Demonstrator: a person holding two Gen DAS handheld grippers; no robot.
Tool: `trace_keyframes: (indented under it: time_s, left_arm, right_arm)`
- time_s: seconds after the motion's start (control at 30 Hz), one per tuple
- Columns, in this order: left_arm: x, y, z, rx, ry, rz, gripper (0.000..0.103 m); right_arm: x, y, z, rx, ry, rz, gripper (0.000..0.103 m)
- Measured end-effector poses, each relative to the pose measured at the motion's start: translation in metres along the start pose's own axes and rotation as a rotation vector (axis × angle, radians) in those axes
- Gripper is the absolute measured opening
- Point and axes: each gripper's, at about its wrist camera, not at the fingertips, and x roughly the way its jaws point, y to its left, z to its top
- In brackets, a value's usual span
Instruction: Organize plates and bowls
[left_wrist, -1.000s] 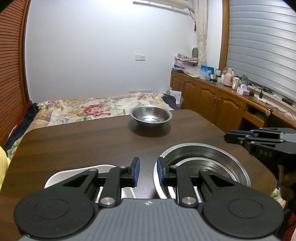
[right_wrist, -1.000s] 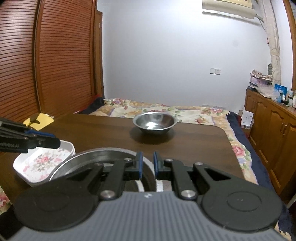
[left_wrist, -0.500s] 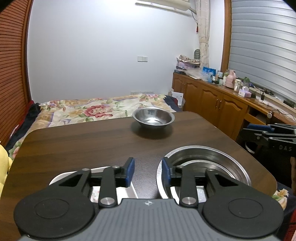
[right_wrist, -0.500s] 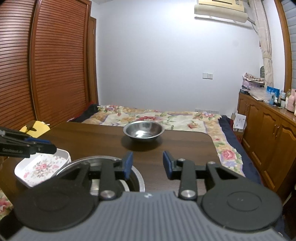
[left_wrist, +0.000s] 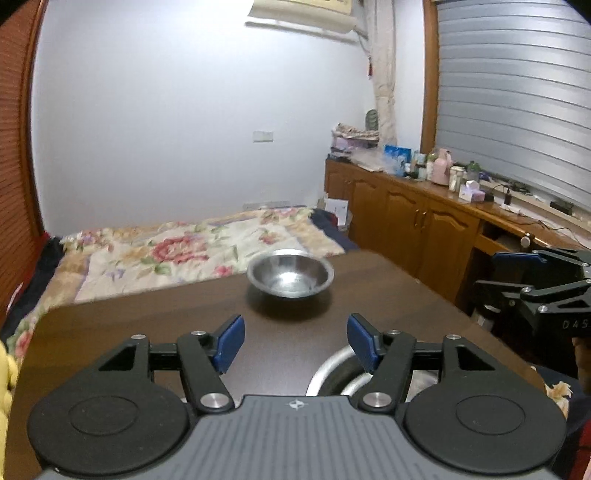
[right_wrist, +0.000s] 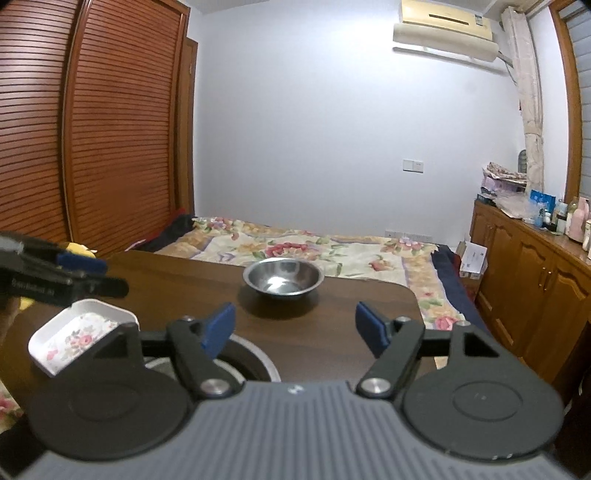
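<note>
A small steel bowl sits near the far edge of the dark wooden table; it also shows in the right wrist view. A large round steel plate lies at the near edge, partly hidden under my grippers, and its rim shows in the right wrist view. A white square floral dish lies at the near left. My left gripper is open and empty above the table. My right gripper is open and empty too.
A bed with a floral quilt lies beyond the table. Wooden cabinets with bottles and clutter run along the right wall. Slatted wooden doors stand on the left. The table's right edge is close.
Both grippers have opened wide from nearly shut. Both have risen and tilted up, so the steel plate and the floral dish sit lower in view.
</note>
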Motion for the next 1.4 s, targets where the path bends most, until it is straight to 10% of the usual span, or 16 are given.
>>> trace_keyframes:
  time_s: [0.5, 1.4]
  left_arm:
    - [0.077, 0.025, 0.048, 0.012, 0.023, 0.051, 0.064]
    - [0.219, 0.045, 0.047, -0.002, 0.254, 0.048, 0.056]
  right_arm:
    - [0.088, -0.032, 0.056, -0.037, 0.034, 0.022, 0.073]
    - [0.232, -0.055, 0.021, 0.185, 0.298, 0.137, 0.058]
